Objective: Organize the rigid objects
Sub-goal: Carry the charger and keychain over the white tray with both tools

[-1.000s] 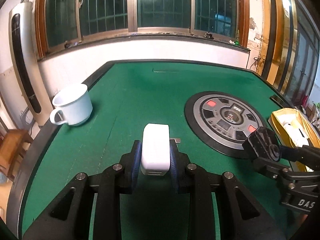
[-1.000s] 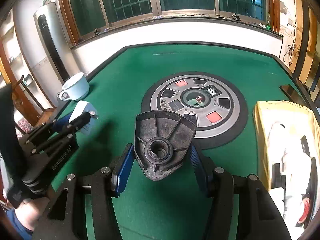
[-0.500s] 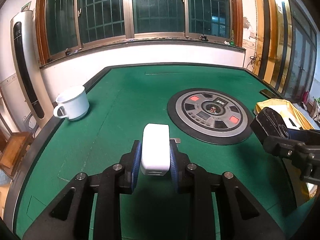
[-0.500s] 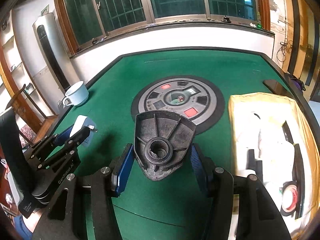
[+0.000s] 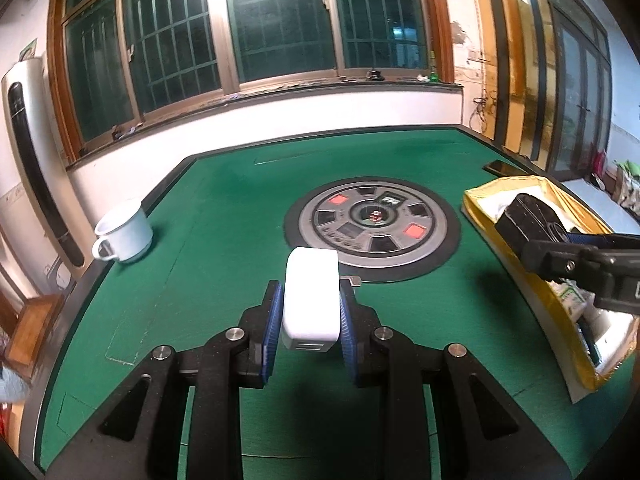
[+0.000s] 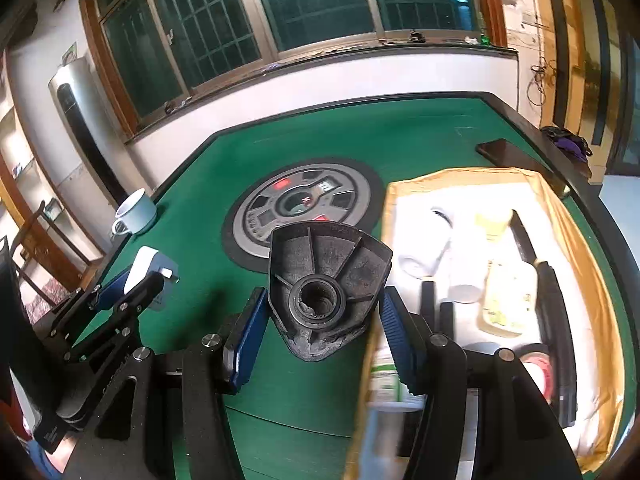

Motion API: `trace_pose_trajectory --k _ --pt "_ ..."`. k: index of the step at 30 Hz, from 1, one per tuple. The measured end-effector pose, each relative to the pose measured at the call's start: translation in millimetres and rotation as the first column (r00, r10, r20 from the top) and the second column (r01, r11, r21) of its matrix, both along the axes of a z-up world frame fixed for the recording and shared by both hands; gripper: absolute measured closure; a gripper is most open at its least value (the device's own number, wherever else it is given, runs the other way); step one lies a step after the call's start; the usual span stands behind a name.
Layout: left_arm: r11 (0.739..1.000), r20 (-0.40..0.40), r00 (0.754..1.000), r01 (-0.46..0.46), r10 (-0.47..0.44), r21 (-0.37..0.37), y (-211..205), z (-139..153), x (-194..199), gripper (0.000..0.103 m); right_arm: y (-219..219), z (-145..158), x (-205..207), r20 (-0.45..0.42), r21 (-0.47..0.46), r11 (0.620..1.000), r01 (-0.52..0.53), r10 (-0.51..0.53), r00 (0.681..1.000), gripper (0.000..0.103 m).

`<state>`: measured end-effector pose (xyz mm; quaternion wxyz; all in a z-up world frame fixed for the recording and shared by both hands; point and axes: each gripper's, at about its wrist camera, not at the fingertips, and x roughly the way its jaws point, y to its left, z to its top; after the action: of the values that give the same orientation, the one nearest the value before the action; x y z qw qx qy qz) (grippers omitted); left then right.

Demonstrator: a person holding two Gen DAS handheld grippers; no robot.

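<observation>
While your left gripper (image 5: 307,322) clamps its blue pads on the white charger (image 5: 310,300) at lower centre, your right gripper (image 6: 320,326) pinches the black ribbed plastic part (image 6: 326,286) mid-frame, over the near left edge of the yellow-lined tray (image 6: 576,236).

Open felt on the left, crowded box on the right

The green table (image 5: 224,240) lies bare between the mug (image 5: 124,236) at its left edge and the round centre panel (image 5: 372,228); along the right edge the yellow-lined box (image 6: 568,216) is packed with bottles (image 6: 506,296) and a phone (image 6: 500,152) lies beyond it.
</observation>
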<state>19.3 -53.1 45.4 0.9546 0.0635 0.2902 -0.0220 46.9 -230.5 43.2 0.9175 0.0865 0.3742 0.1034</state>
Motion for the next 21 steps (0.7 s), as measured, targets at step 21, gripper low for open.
trace_pose_trajectory --k 21 --pt "0.981 0.036 0.986 0.157 -0.162 0.115 -109.6 23.5 -15.6 0.079 -95.8 -5.2 -12.3 0.010 0.074 0.989 0.131 -0.132 0.991 0.051"
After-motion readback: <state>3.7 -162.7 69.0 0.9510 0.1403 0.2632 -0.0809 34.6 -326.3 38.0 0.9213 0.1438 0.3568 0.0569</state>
